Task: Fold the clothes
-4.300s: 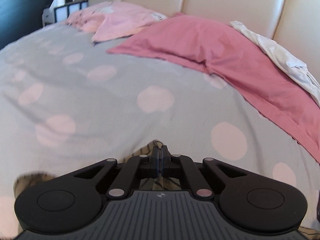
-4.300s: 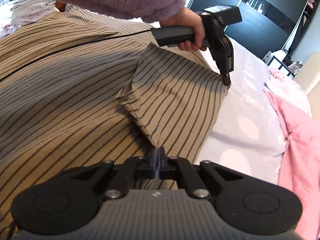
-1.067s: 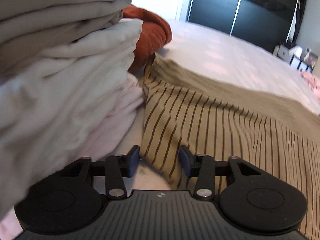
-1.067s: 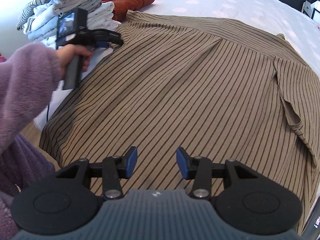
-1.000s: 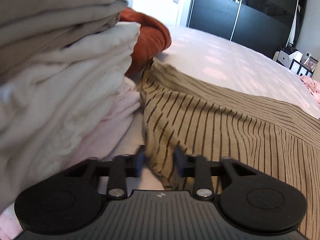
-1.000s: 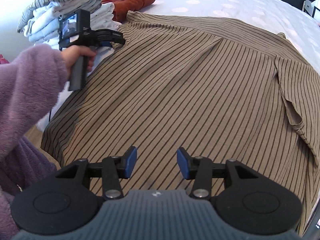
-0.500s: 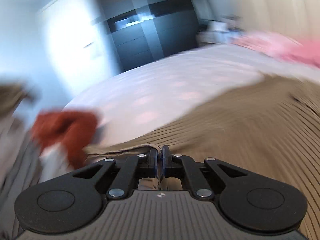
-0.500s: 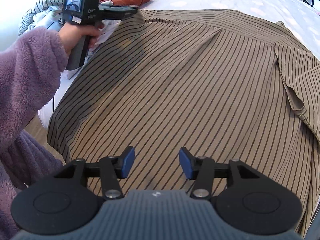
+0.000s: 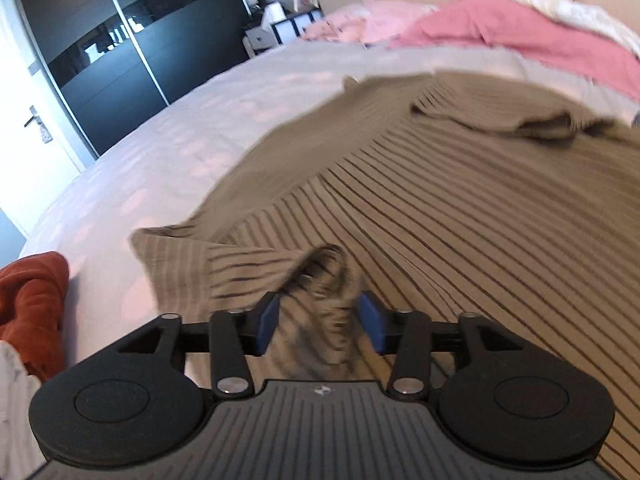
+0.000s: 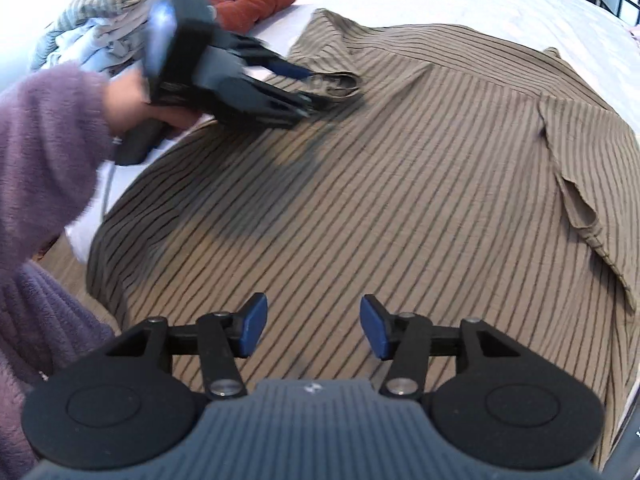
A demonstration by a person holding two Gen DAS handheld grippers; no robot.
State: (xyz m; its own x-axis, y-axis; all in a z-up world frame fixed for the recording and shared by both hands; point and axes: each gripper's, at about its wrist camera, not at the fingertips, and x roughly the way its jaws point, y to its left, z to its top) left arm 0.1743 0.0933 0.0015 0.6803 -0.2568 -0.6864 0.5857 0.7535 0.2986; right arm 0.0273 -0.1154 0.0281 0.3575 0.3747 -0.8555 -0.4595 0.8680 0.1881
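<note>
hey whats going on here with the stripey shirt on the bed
A person in a fuzzy purple sleeve is folding a tan striped shirt spread on the bed. The left gripper has just been opening; a folded-in corner of the shirt lies loose between its pads. The right gripper hovers open over the near hem, holding nothing.

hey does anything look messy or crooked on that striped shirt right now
Yes. The striped shirt lies mostly flat, but its sleeve by the left gripper is bunched into a crumpled fold instead of lying smooth. The jaws have just been opening, and the fabric sits loose between them. The opposite sleeve has a ragged, puckered edge.
</note>
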